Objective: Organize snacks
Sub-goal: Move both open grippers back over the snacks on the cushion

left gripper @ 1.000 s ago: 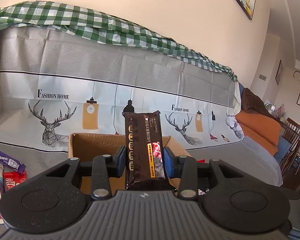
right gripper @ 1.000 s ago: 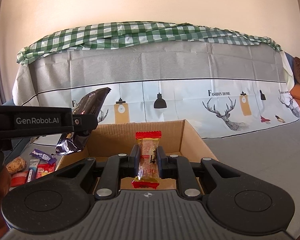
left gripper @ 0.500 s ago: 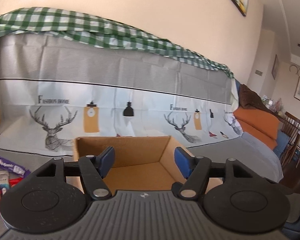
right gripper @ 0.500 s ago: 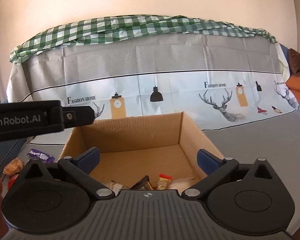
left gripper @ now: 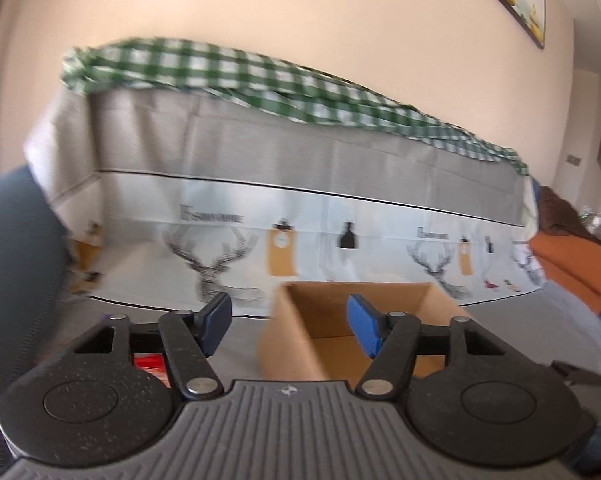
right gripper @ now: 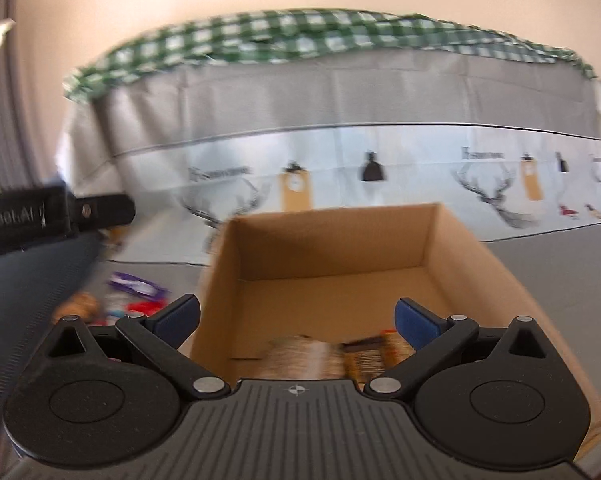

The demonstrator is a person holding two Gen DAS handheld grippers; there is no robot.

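Note:
An open cardboard box point(right gripper: 452, 240) sits on the grey cloth; it also shows in the left wrist view point(left gripper: 292, 332). Several snack packs point(right gripper: 360, 354) lie at its near end, blurred. My right gripper point(right gripper: 296, 320) is open and empty above the box's near left part. My left gripper point(left gripper: 288, 324) is open and empty, over the box's left wall, and its body point(right gripper: 56, 216) shows at the left of the right wrist view. Loose snacks, a purple wrapper point(right gripper: 138, 284) among them, lie on the cloth left of the box. A red pack point(left gripper: 150, 362) peeks behind the left finger.
A deer-print cover point(left gripper: 340, 216) with a green checked cloth point(right gripper: 300, 36) on top rises behind the box. A blue cushion edge point(left gripper: 16, 248) is at the left. An orange sofa point(left gripper: 568, 264) stands far right.
One second ago each gripper held a snack over the box; both opened and dropped them in. Both grippers have since swung left, so the box sits further right in view.

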